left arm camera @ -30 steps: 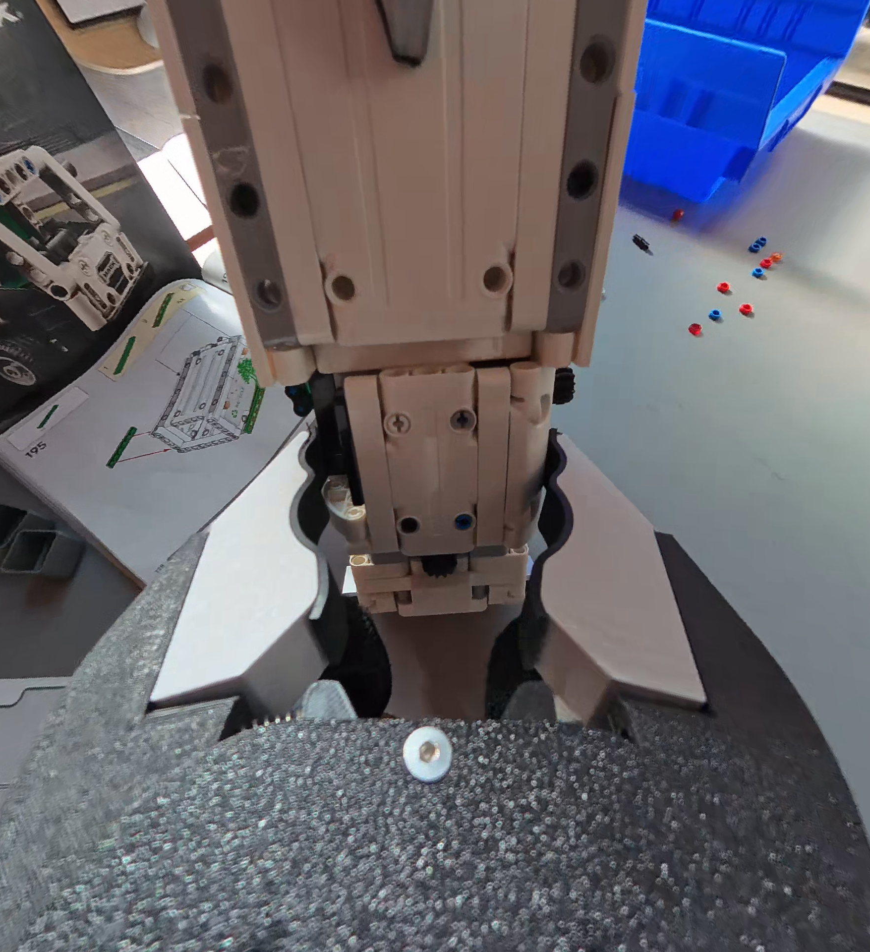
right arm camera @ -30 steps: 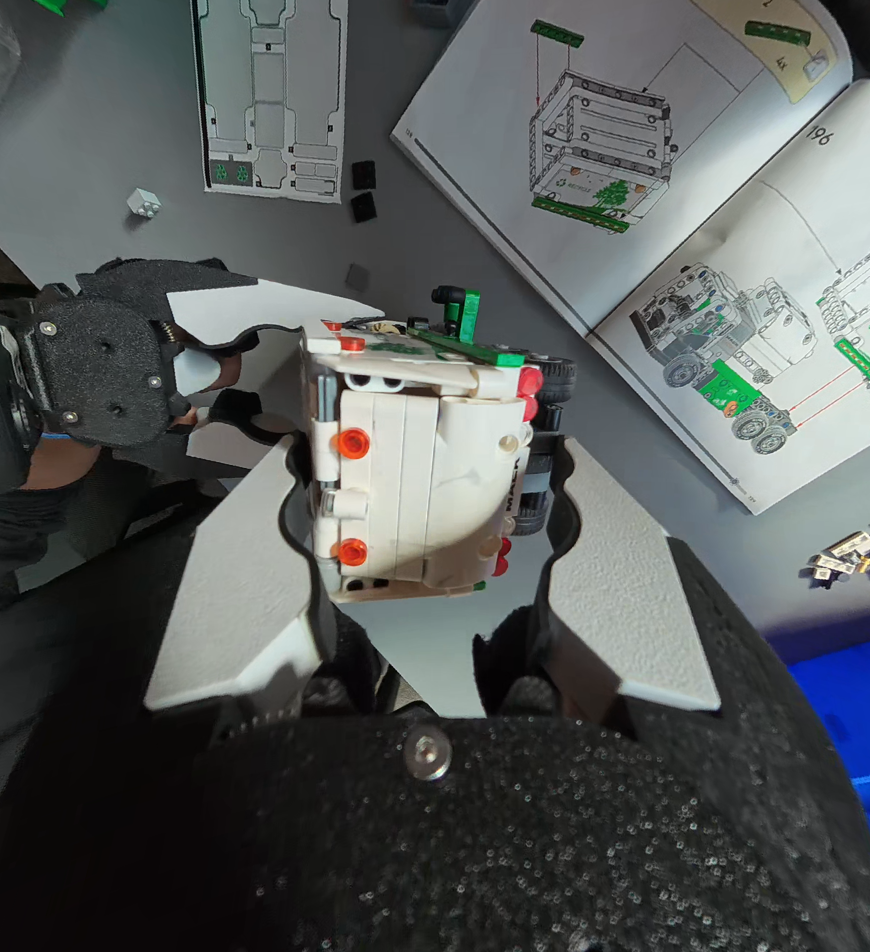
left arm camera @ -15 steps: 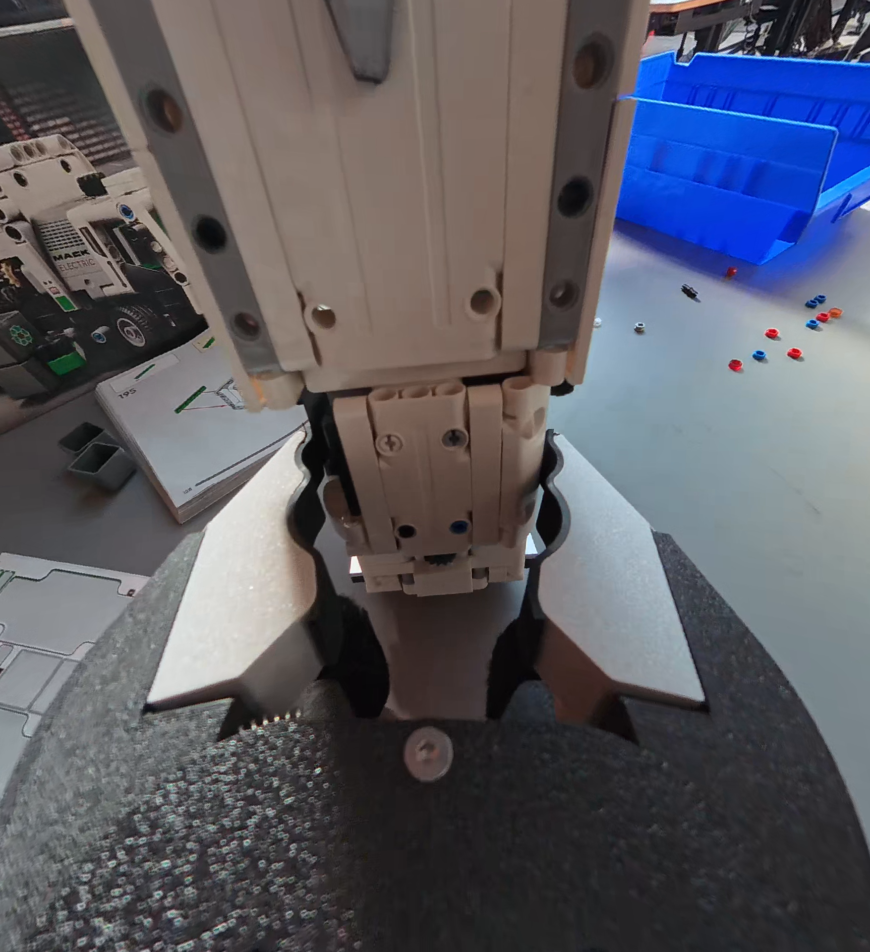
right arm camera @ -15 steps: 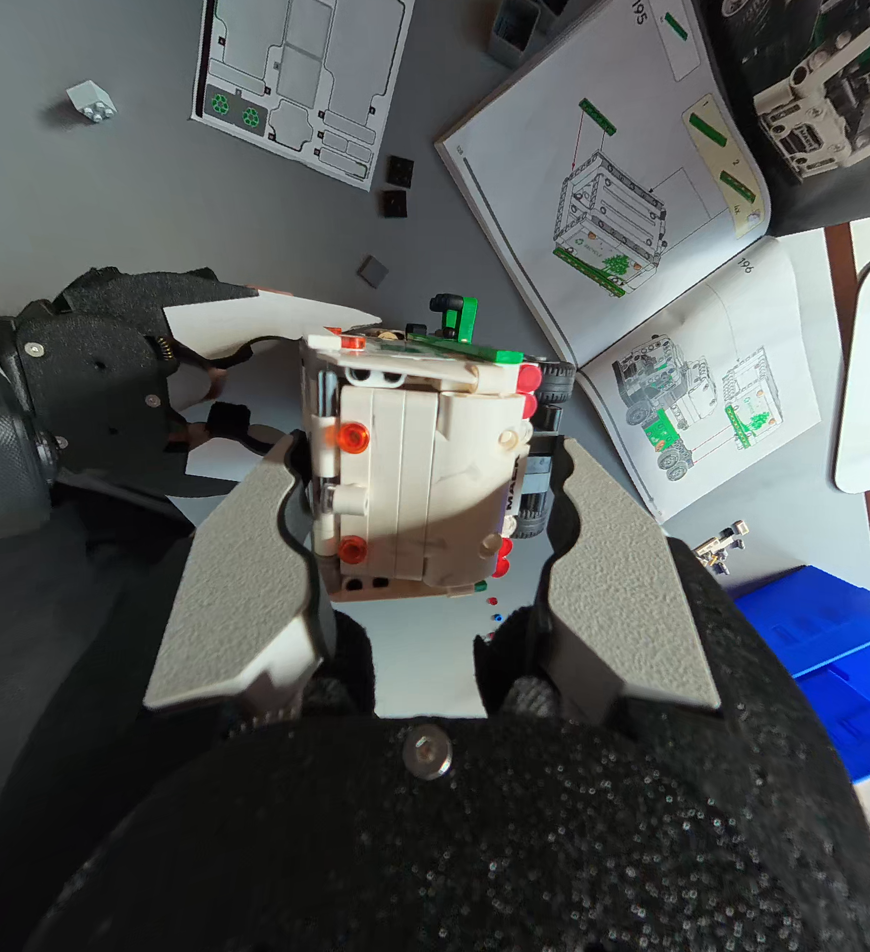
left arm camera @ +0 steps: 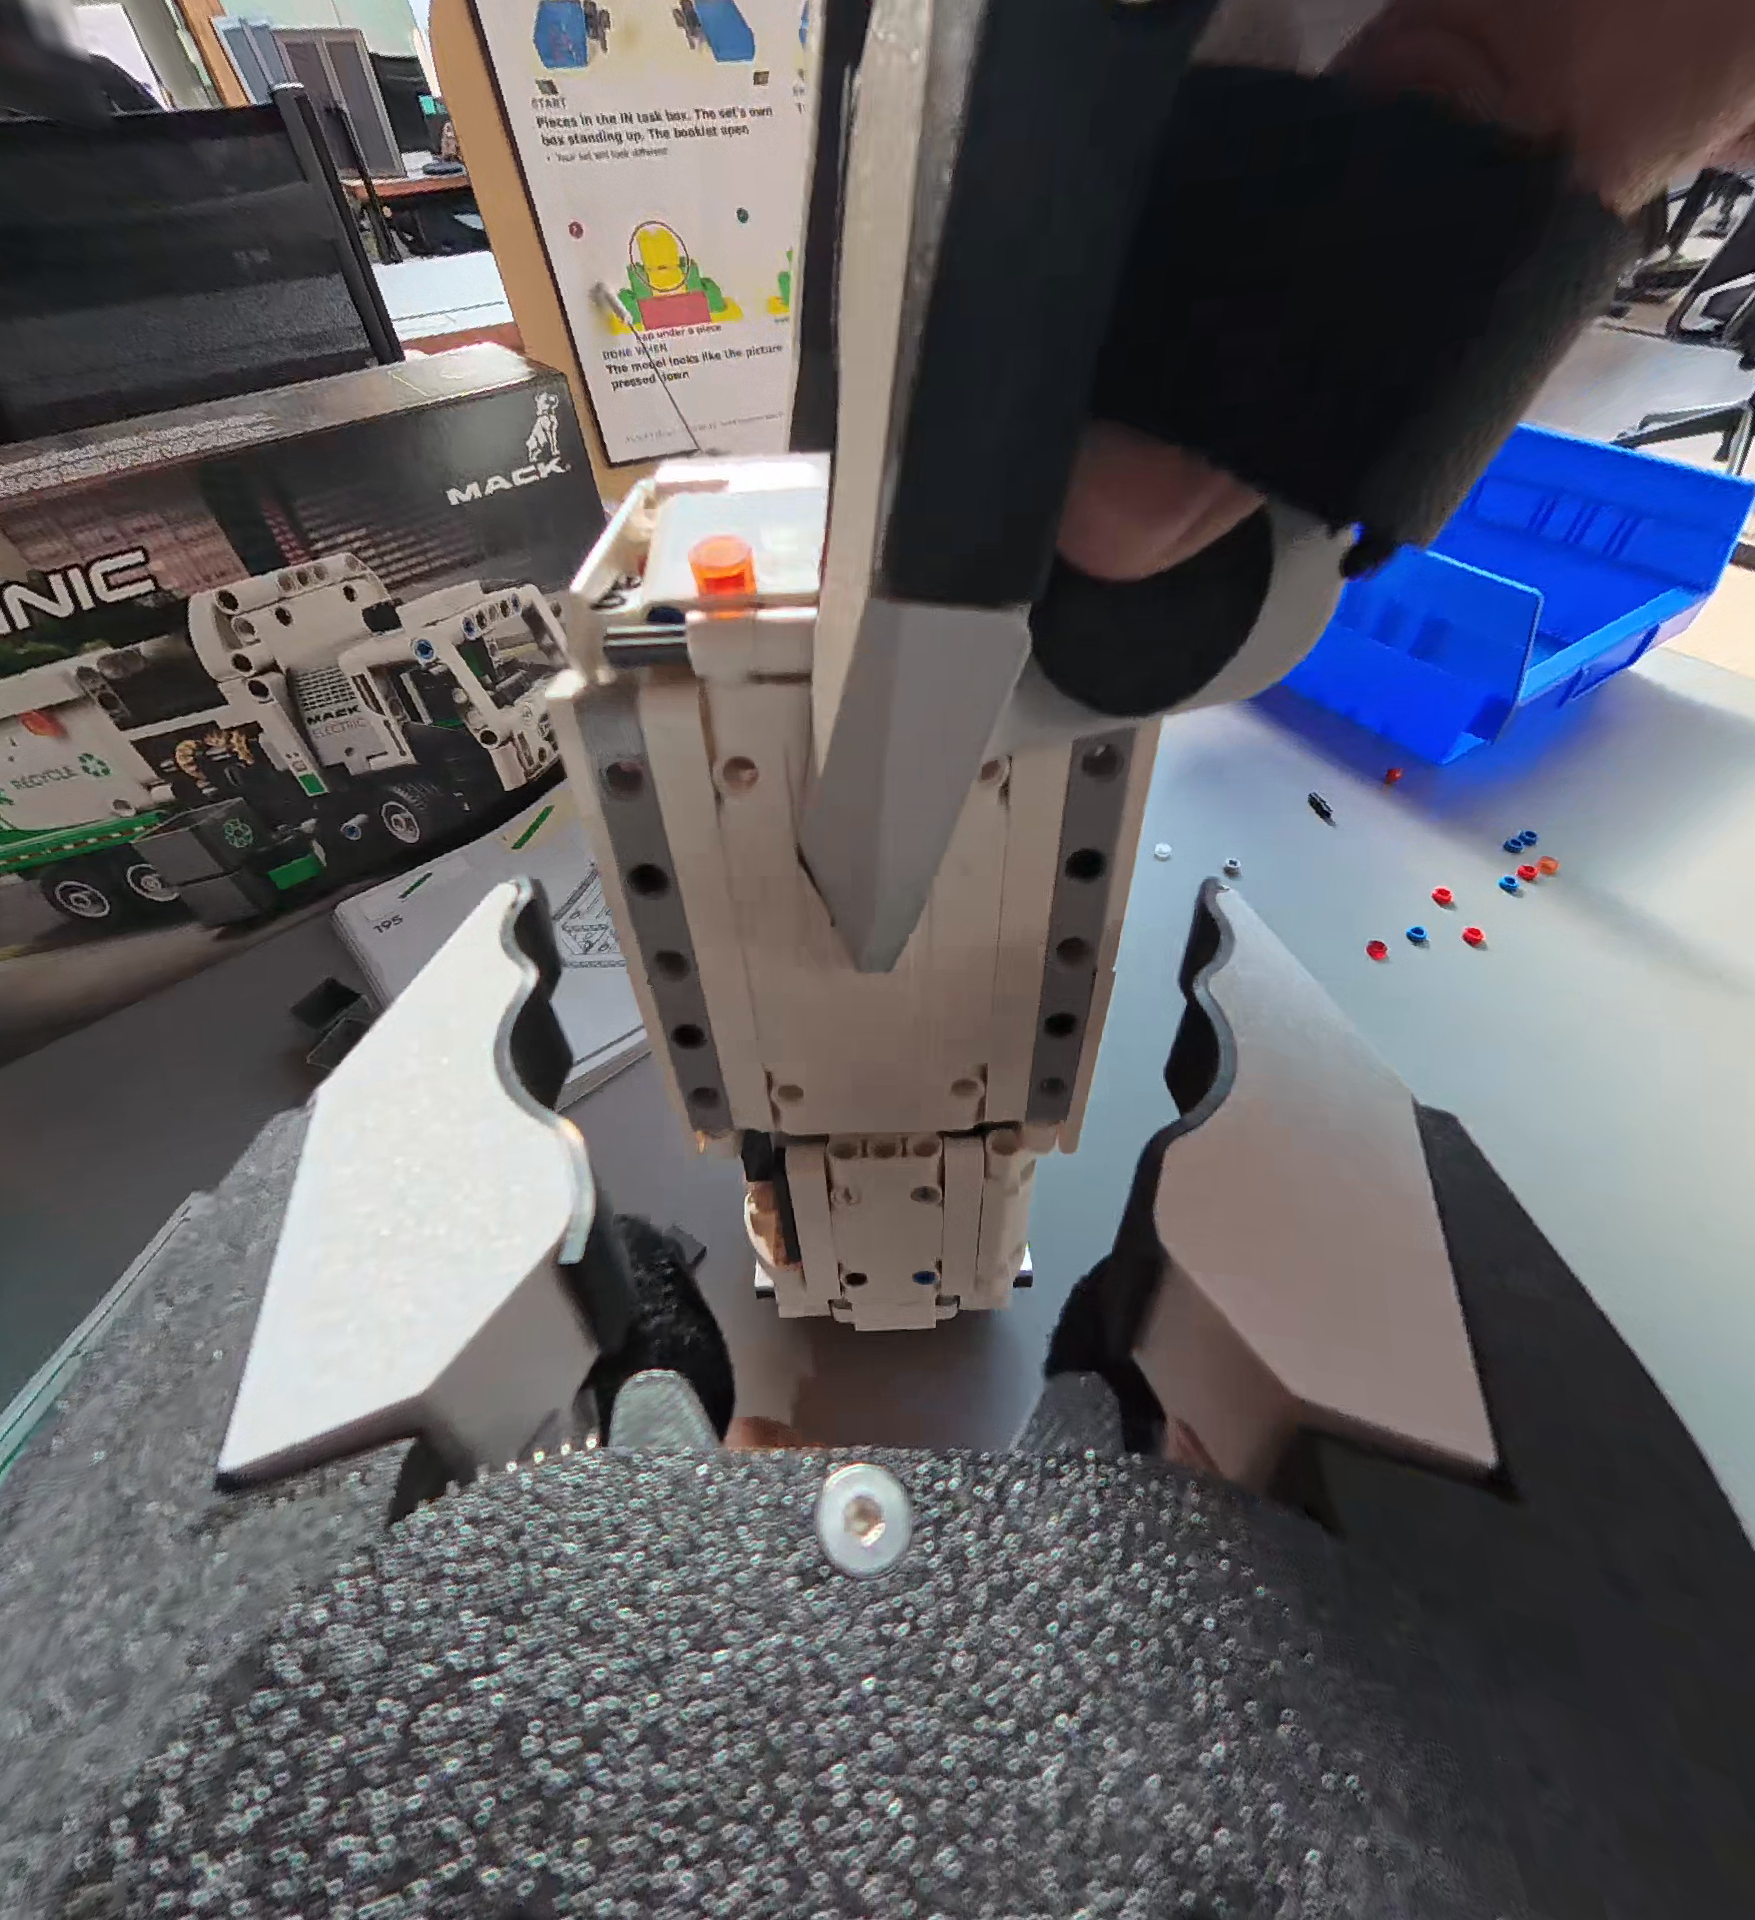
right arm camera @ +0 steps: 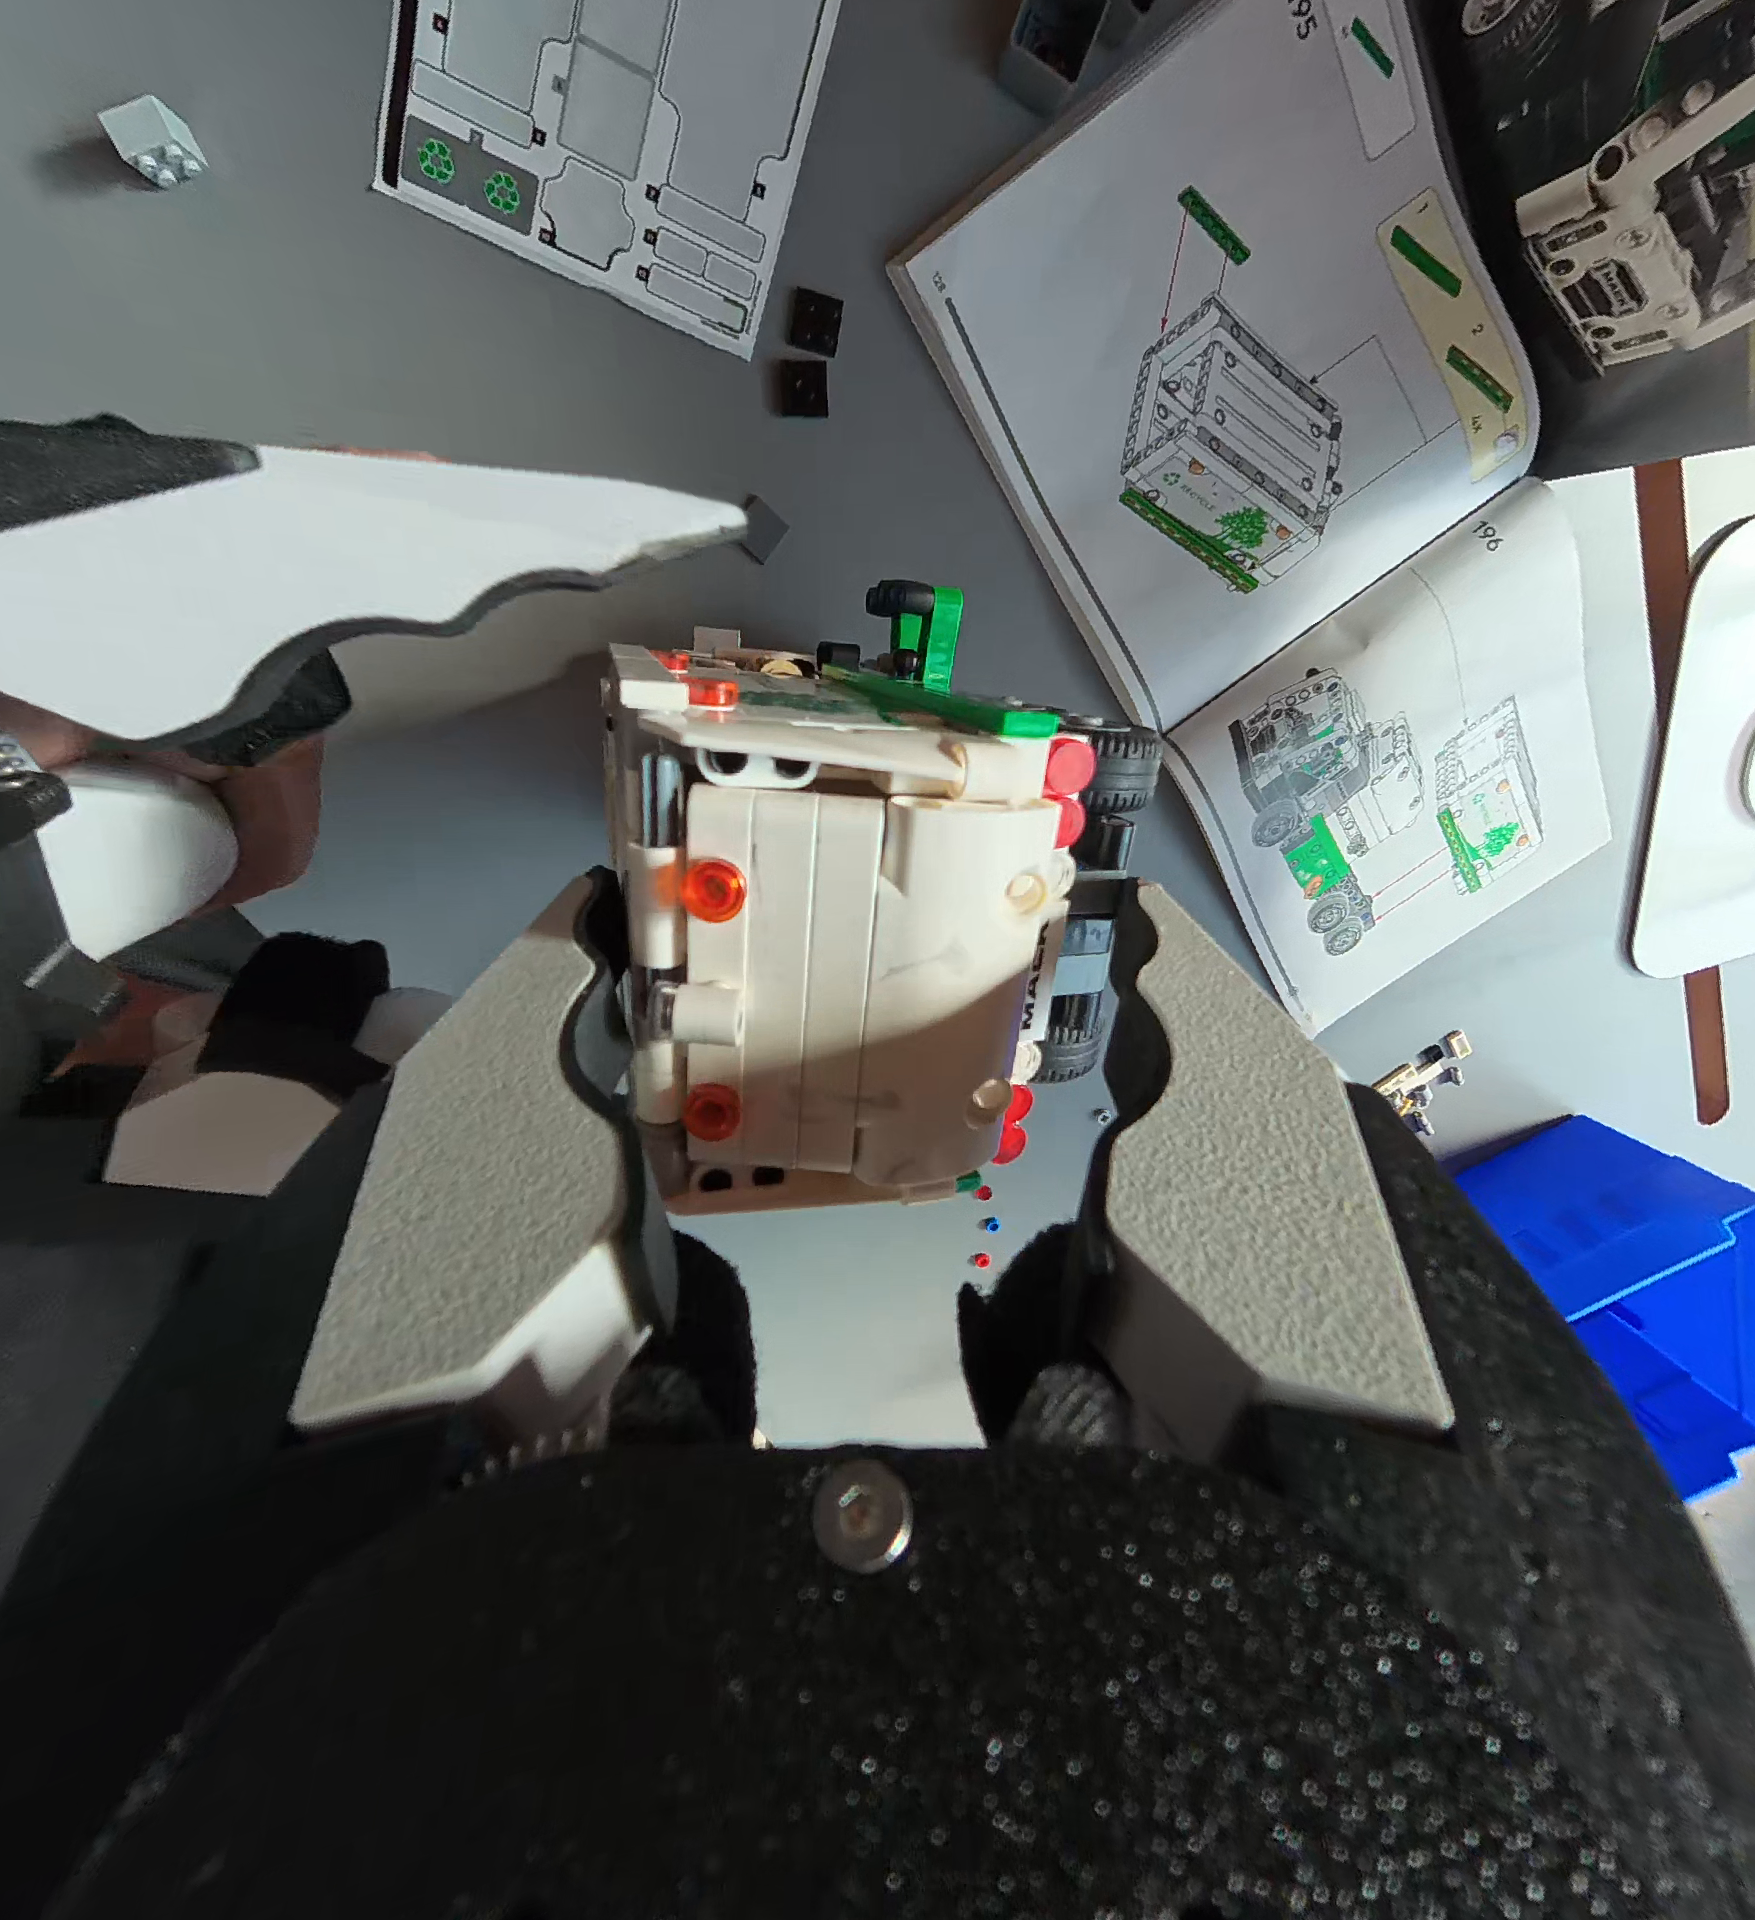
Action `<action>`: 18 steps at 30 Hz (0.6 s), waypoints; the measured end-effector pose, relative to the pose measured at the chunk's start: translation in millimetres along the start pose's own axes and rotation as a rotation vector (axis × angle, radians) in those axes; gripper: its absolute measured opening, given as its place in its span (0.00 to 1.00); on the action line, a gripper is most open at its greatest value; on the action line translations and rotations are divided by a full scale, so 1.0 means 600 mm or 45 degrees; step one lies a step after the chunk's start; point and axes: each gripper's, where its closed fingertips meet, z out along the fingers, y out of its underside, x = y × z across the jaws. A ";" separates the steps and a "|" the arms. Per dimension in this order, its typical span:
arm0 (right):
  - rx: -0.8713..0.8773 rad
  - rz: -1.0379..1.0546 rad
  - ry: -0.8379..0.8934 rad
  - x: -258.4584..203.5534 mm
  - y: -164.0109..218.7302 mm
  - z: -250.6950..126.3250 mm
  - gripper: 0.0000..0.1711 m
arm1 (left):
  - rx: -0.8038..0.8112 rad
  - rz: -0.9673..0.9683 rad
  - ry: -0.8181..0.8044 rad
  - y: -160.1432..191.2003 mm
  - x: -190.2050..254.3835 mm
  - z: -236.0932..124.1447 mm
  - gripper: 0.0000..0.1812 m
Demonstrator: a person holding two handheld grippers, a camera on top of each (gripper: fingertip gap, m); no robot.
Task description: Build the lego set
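Note:
The white lego truck model (left arm camera: 883,1018) stands on end over the grey table, with orange studs and a green strip on it. My right gripper (right arm camera: 868,899) is shut on the truck's (right arm camera: 852,966) upper end and holds it from above; one of its fingers (left arm camera: 883,779) shows against the truck's white panel in the left wrist view. My left gripper (left arm camera: 865,904) is open, its jaws spread wide on either side of the truck's lower part and not touching it. One of its fingers (right arm camera: 333,561) shows to the left of the truck in the right wrist view.
The set's box (left arm camera: 177,675) stands at the back left. The open instruction booklet (right arm camera: 1216,416) and a sticker sheet (right arm camera: 603,156) lie on the table. A blue bin (left arm camera: 1538,603) is at the right, with small red and blue studs (left arm camera: 1455,904) beside it. Two black tiles (right arm camera: 811,353) lie by the booklet.
My left gripper has let go of the truck's lower end, opened wide and drawn back. The right gripper still holds the truck and has tilted with it.

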 end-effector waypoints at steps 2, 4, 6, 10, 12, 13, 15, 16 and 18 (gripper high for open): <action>-0.015 -0.014 0.013 -0.004 0.001 0.000 0.55 | 0.024 -0.013 -0.006 -0.006 0.001 0.004 0.55; -0.016 -0.022 0.020 -0.005 0.001 0.000 0.55 | 0.030 -0.012 -0.022 -0.005 -0.001 0.003 0.51; -0.009 -0.035 0.018 -0.007 -0.001 0.000 0.55 | 0.029 -0.017 -0.030 -0.004 -0.002 0.002 0.51; 0.022 -0.056 -0.022 -0.012 -0.004 -0.002 0.57 | 0.017 -0.028 -0.032 -0.002 -0.005 0.000 0.51; 0.053 -0.059 -0.086 -0.020 -0.006 -0.005 0.60 | 0.009 -0.028 -0.028 0.000 -0.007 -0.002 0.51; 0.072 -0.066 -0.125 -0.025 -0.006 -0.008 0.62 | 0.004 -0.024 -0.028 0.001 -0.007 -0.003 0.51; 0.159 -0.077 -0.215 -0.030 -0.009 -0.022 0.63 | -0.004 -0.006 -0.037 0.004 -0.010 -0.003 0.51; 0.245 -0.090 -0.293 -0.035 -0.012 -0.038 0.61 | -0.003 -0.002 -0.036 0.006 -0.010 -0.003 0.51; 0.488 -0.087 -0.493 -0.030 -0.016 -0.082 0.57 | -0.001 0.000 -0.025 0.009 -0.010 -0.004 0.51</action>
